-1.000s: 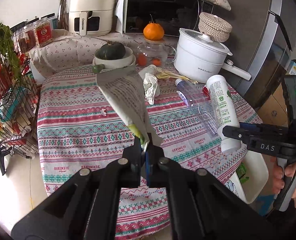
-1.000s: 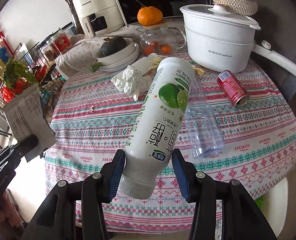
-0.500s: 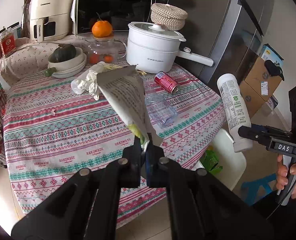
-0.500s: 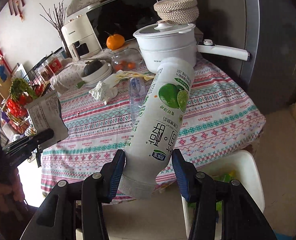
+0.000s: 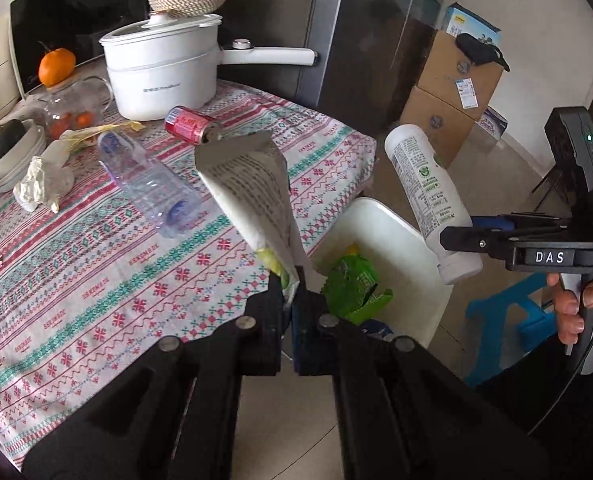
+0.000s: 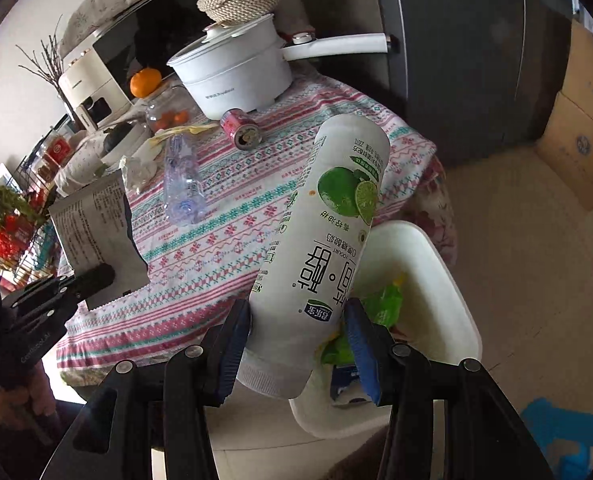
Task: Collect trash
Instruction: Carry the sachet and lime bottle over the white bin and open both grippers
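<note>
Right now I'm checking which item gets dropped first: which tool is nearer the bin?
Right, though not by much. The right tool holds the bottle at the bin rim; the left tool grips the wrapper by the table-side rim.

A white plastic trash bin [image 6: 436, 280] sits half hidden behind a white lime-printed yoghurt bottle [image 6: 320, 248]; small print on a folded paper packet [image 5: 248, 184] stays unreadable.

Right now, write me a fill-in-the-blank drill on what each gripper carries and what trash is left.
1. The right gripper is shut on a white ___ bottle.
2. The left gripper pinches a printed ___.
3. The white bin stands on the ___.
4. A red ___ lies by the white pot.

Missing: yogurt; wrapper; floor; can
</note>
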Tool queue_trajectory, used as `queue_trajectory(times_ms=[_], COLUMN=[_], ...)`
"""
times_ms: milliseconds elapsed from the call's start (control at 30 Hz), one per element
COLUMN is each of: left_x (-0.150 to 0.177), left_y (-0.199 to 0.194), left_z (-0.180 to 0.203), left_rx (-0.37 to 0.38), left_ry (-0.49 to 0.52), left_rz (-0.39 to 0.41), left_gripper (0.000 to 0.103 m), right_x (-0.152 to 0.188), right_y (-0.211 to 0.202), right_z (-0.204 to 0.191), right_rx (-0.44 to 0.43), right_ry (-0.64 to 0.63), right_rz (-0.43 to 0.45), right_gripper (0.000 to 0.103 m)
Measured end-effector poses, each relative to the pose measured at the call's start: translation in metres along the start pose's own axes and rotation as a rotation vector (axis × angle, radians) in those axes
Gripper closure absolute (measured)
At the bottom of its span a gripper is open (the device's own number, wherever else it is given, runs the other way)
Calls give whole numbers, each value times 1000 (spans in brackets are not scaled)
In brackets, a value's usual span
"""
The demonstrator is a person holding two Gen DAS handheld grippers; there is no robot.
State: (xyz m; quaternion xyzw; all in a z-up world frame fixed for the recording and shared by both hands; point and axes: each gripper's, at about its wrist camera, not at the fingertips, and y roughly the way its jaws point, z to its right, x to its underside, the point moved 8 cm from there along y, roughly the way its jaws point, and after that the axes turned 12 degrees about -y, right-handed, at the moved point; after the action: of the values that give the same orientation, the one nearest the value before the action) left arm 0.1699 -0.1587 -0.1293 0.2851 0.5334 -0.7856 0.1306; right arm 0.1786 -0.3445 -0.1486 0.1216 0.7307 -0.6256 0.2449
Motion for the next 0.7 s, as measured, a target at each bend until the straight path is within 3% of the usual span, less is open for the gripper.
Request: queue_trajectory(times_ms=[267, 533, 567, 633, 700], left_x=[31, 38, 37, 37, 36], left_y=[64, 91, 94, 97, 95], left_z=[53, 69, 68, 67, 65], left_rx=[36, 40, 23, 3, -9], left_ry=[117, 154, 155, 157, 156], left_rz=[-115, -133, -133, -137, -135], left_gripper=[98, 96, 93, 70, 54], right_x=[37, 46, 47, 47, 48], right_y=[7, 8, 8, 9, 11], right_z=[46, 60, 61, 62, 63], right_rx=[45, 41, 41, 45, 47], right_ry=[75, 115, 116, 117, 119], right_rz=[-83, -99, -101, -106, -115], right_gripper=[53, 53, 53, 53, 53])
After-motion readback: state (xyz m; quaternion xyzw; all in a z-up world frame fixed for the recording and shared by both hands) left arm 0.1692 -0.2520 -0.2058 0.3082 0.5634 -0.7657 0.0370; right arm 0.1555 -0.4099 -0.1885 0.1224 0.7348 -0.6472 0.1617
